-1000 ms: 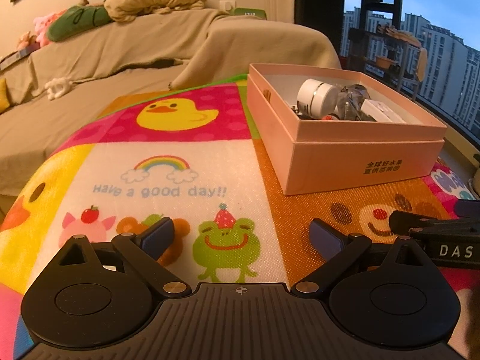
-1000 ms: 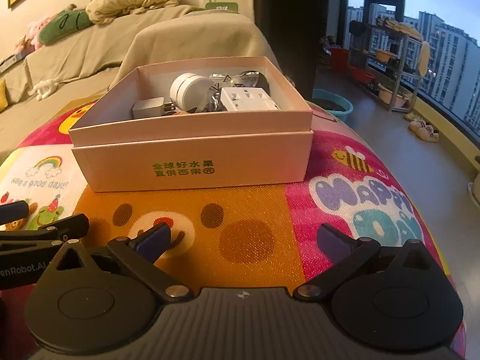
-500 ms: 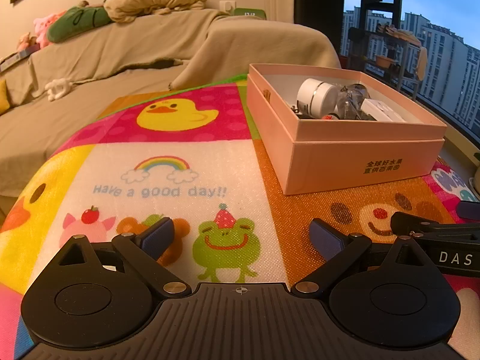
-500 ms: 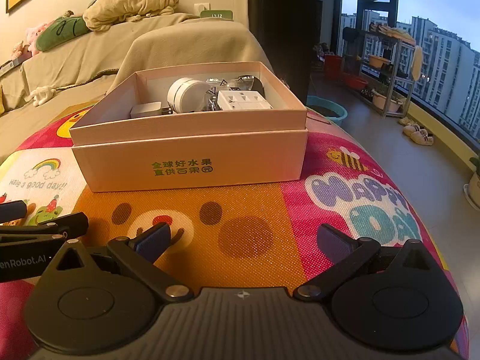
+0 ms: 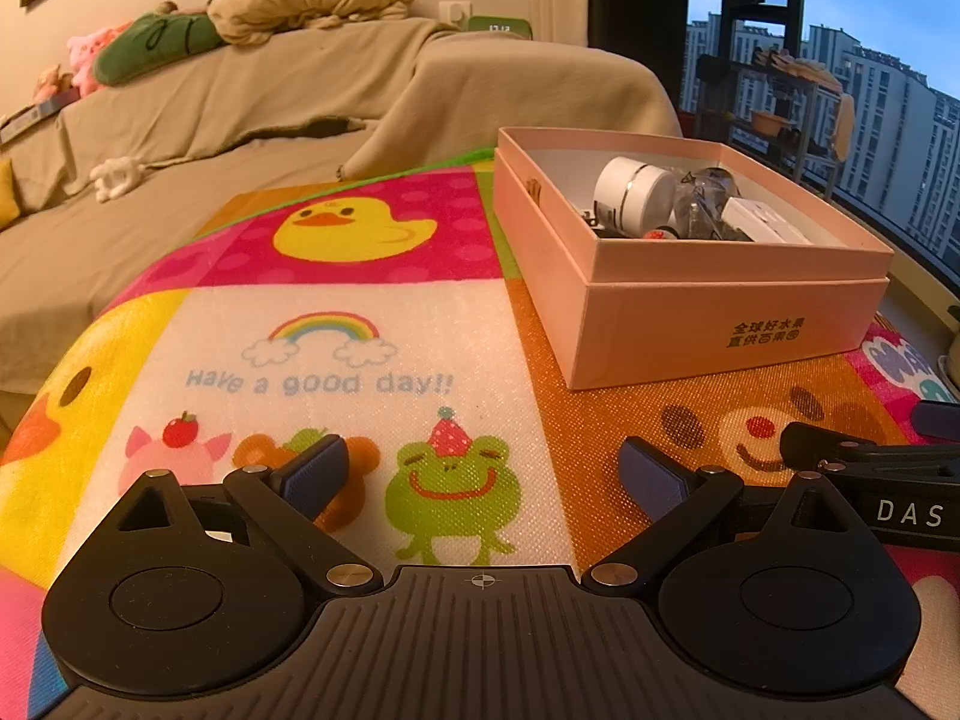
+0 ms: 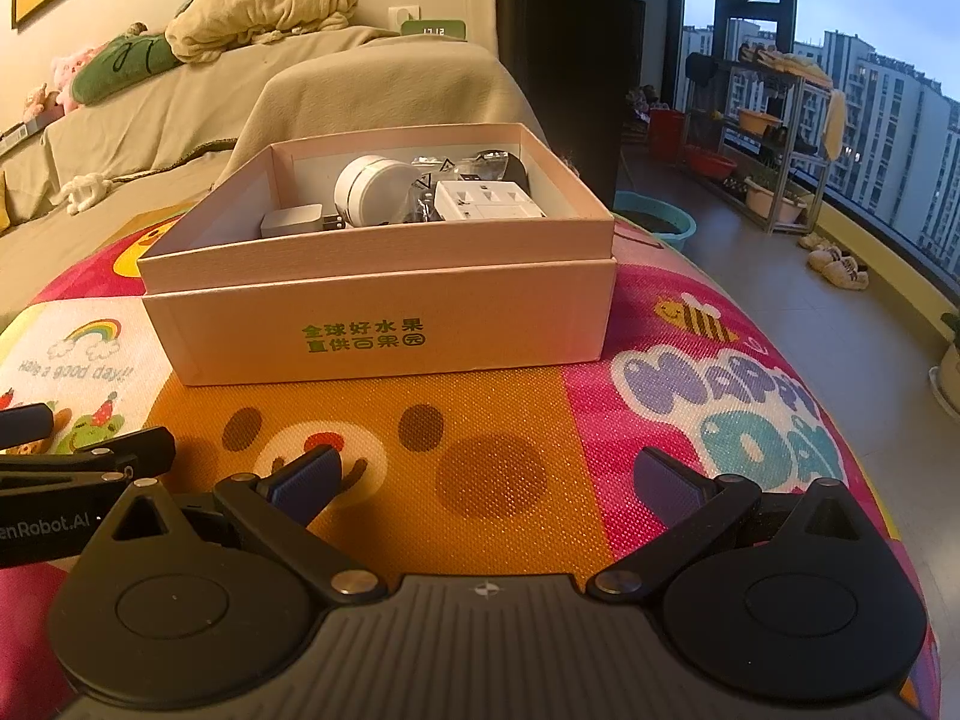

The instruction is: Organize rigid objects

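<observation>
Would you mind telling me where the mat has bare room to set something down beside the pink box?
The mat lies bare left of the pink box, across the duck and rainbow panels, and in front of it up to both open grippers, left and right. Inside the box it is crowded: white cylinder, white socket block, grey adapter.

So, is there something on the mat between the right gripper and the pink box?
Nothing visible. The right gripper is open and empty, and only bare printed mat lies between its fingers and the front wall of the pink box. The left gripper sits off to the side, not in that path.
</observation>
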Motion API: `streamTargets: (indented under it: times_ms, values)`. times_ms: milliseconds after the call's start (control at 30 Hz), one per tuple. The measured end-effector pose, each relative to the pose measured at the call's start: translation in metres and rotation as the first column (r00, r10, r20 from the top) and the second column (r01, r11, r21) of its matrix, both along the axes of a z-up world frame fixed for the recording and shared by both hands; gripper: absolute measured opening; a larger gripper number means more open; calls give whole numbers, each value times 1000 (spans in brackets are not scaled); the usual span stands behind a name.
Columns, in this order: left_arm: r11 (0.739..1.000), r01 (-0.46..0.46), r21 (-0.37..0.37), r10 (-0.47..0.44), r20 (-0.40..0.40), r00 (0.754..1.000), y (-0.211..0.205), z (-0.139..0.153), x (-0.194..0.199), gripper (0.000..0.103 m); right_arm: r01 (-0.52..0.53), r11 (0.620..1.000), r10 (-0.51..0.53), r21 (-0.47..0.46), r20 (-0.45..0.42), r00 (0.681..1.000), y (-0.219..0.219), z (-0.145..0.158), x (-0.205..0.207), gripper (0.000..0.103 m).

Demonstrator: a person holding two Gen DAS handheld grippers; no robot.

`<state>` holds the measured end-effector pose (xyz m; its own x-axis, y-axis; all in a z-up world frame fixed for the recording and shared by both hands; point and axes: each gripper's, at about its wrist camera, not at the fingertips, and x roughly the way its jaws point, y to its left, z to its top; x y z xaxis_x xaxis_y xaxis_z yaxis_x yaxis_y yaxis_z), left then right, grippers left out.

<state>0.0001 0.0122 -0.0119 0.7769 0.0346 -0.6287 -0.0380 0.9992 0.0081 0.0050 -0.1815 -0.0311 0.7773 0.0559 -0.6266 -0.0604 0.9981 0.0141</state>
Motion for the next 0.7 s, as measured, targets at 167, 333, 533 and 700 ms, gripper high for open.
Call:
streamTargets:
  times_ms: [167, 333, 533, 700]
  values:
    - [1000, 0, 1, 0, 0, 1000, 0, 0, 0, 100, -2, 1000, 2, -3, -1, 1000, 0, 0, 1, 103]
    - [1000, 0, 0, 0, 0, 1000, 0, 0, 0, 100, -5, 1000, 5, -5, -2, 1000, 1, 1, 4, 103]
    - [1000, 0, 0, 0, 0, 1000, 0, 0, 0, 100, -7, 1000, 7, -6, -1, 1000, 2, 1, 6, 103]
    - [1000, 0, 1, 0, 0, 1000, 0, 0, 0, 100, -7, 1000, 7, -6, -1, 1000, 2, 1, 6, 103]
